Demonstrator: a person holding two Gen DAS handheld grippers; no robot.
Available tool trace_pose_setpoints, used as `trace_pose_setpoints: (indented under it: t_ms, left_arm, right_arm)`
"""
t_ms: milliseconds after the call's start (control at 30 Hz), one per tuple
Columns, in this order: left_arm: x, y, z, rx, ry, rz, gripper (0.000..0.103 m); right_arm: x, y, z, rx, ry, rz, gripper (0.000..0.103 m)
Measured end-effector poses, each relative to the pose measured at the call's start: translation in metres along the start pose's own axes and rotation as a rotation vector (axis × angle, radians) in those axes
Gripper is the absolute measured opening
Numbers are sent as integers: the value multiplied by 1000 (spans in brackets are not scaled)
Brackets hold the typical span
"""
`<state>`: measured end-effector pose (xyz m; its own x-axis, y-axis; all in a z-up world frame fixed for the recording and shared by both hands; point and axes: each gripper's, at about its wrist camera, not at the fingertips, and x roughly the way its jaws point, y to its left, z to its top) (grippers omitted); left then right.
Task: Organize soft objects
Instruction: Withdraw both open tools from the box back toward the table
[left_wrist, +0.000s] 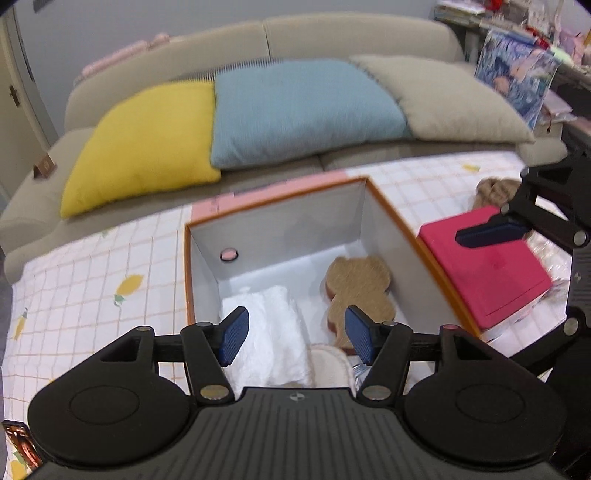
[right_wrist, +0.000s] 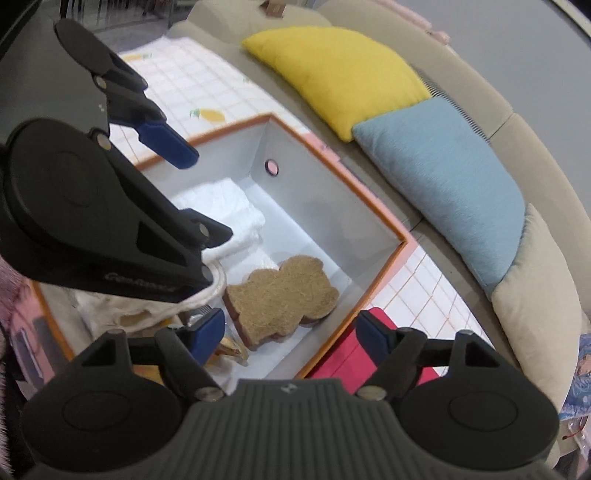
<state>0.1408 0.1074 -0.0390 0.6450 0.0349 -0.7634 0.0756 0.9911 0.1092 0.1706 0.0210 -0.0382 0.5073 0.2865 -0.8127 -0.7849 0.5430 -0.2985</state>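
Left gripper (left_wrist: 291, 334): wide apart, empty, low centre | right gripper (right_wrist: 291, 338): wide apart, empty | orange-rimmed box (left_wrist: 402, 221): mid-frame, holding white cloth (left_wrist: 273, 332) and bear-shaped pad (left_wrist: 356, 291) | brown knitted item (left_wrist: 495, 190): outside box, upper right, nearer right gripper.

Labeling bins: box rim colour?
Orange rim, white inside; clearest in the left wrist view.
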Motion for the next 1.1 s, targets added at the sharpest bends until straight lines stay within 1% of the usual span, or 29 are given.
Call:
trace_pose_setpoints:
  t_ms: [167,300,467,533,633,700,800,900,967,1000,1067,1100]
  left_arm:
    - [-30,-12,-6,-7,-91,-8,70]
    - [-48,-21,-14,-28,-152,-47,70]
    - [-62,-33,-27,-64,-201,-100,70]
    - [-64,-38,-33,-79,-210,-133,70]
    - [-65,-47,-43,-93,-217,-171,70]
    - [-65,-53,-49,-102,-218,-175,70]
    - [-63,-66,-57,-77,-196,-189,69]
    - [-57,-79,-63,-61,-156,-222,62]
    - [-52,-89,-67,-47,-126,-242,53]
    - [-50,-94,-68,-37,-114,-250,50]
    - [-49,-105,-71,-17,-98,-271,40]
    - [-48,-110,-73,-12,-91,-283,38]
  right_arm:
    - [-35,2,-17,82,-66,-19,77]
    - [-57,-2,-38,180,-104,-27,77]
    - [-77,-9,-72,317,-136,-54,78]
    - [-81,-12,-88,372,-134,-68,79]
    - [-84,-14,-116,470,-106,-84,79]
    - [-86,-17,-137,552,-80,-97,80]
    - [-86,-20,-168,677,-34,-105,80]
    - [-84,-20,-197,786,8,-124,80]
    - [-85,-19,-216,840,36,-137,80]
    - [-84,-20,-224,858,49,-143,79]
    - [-84,-19,-237,883,70,-160,79]
    - [-85,-20,-242,891,77,-165,79]
